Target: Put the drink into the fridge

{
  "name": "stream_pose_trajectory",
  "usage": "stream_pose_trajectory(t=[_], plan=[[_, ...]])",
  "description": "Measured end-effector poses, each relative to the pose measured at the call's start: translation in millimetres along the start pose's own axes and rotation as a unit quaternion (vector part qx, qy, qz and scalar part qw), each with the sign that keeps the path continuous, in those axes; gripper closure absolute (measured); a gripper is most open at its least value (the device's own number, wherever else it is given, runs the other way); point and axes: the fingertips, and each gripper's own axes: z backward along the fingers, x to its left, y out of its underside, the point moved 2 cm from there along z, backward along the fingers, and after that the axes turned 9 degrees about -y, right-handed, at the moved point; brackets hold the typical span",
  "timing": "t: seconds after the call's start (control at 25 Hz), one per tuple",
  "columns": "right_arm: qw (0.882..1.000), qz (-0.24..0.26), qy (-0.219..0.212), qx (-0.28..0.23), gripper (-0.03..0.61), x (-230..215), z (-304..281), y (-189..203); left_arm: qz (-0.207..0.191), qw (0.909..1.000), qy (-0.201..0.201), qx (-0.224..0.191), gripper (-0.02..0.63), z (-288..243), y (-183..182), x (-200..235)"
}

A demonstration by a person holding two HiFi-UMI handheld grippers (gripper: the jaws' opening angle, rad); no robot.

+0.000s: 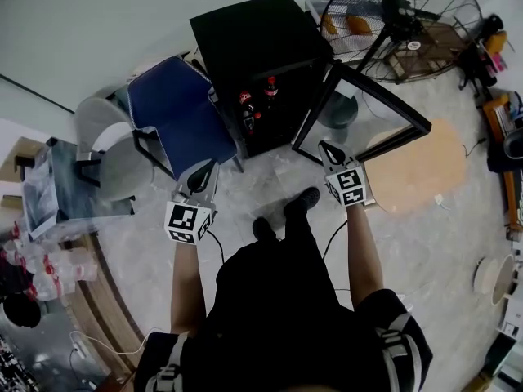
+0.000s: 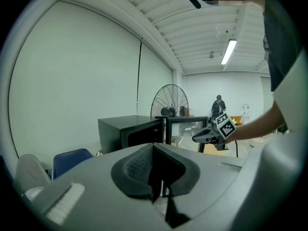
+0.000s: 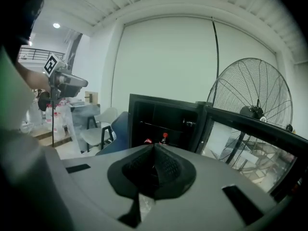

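The black fridge (image 1: 245,43) stands ahead with its glass door (image 1: 364,109) swung open to the right. Bottles of drink with red caps (image 1: 245,98) stand inside it; in the right gripper view two red caps (image 3: 164,136) show on a shelf. My left gripper (image 1: 209,167) is shut and empty, held in front of the blue chair. My right gripper (image 1: 324,147) is shut and empty too, just short of the open door's lower edge. From the left gripper view (image 2: 156,174) the fridge (image 2: 127,131) and the right gripper (image 2: 199,138) show ahead. The right gripper's own jaws (image 3: 155,170) are pressed together.
A blue chair (image 1: 176,117) stands left of the fridge, grey chairs (image 1: 110,145) beyond it. A large floor fan (image 1: 400,15) is behind the door. A round wooden board (image 1: 425,166) lies on the floor at the right. Packed bottles (image 1: 41,272) sit at the far left.
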Motion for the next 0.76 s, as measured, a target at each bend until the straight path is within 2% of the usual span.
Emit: stream_pose_trajectory(t=[0.76], plan=[[1.0,0.003,-0.004,0.01,0.577,6.9,12.2,1.7,-0.004,0.9999,-0.012,0.0,0.614,3.9,0.5,4.1]])
